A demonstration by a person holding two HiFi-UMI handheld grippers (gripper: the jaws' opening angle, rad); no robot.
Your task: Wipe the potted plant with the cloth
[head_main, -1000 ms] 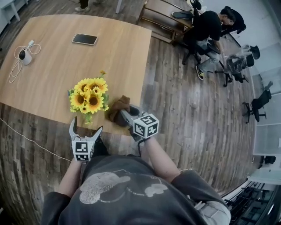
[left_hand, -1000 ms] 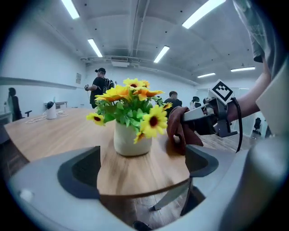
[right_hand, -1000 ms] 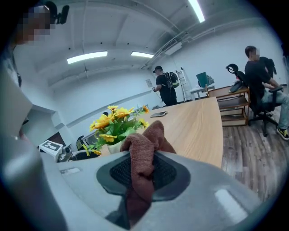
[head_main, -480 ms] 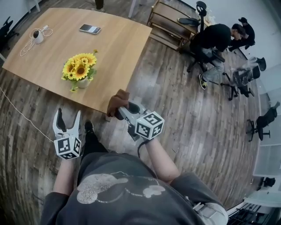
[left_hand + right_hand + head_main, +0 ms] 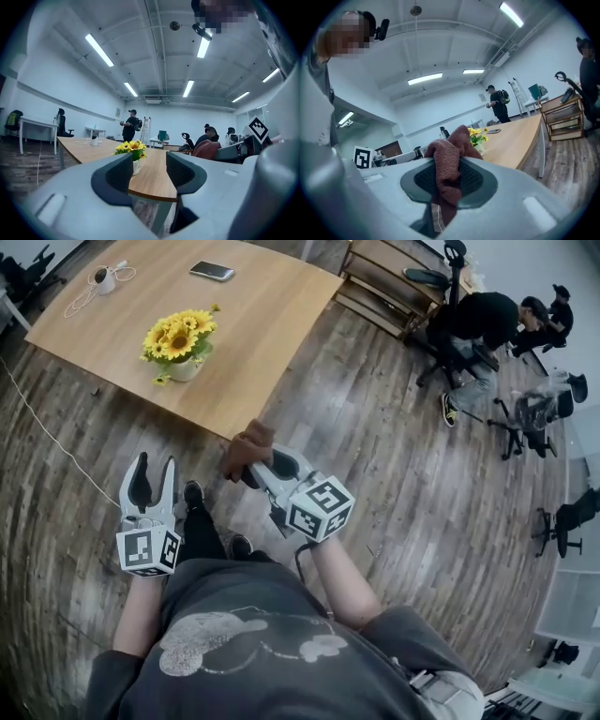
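Closest in, the left gripper [image 5: 156,467] is over the floorboards now, off the table edge where it stood a second ago. Its jaws, spread wide back then, are closing with nothing between them. Beside it the right gripper [image 5: 251,468] stays clamped on the brown cloth [image 5: 247,446], which bunches up out of the pads. The cloth was up against the flowers earlier and now hangs just short of the table's [image 5: 272,324] near corner. The potted plant [image 5: 180,341] has not been moved, still close to the near edge, but it is now well apart from both tools. At the far edge lies a phone [image 5: 212,271]. Beyond it, a seated person [image 5: 483,320] is at the chairs.
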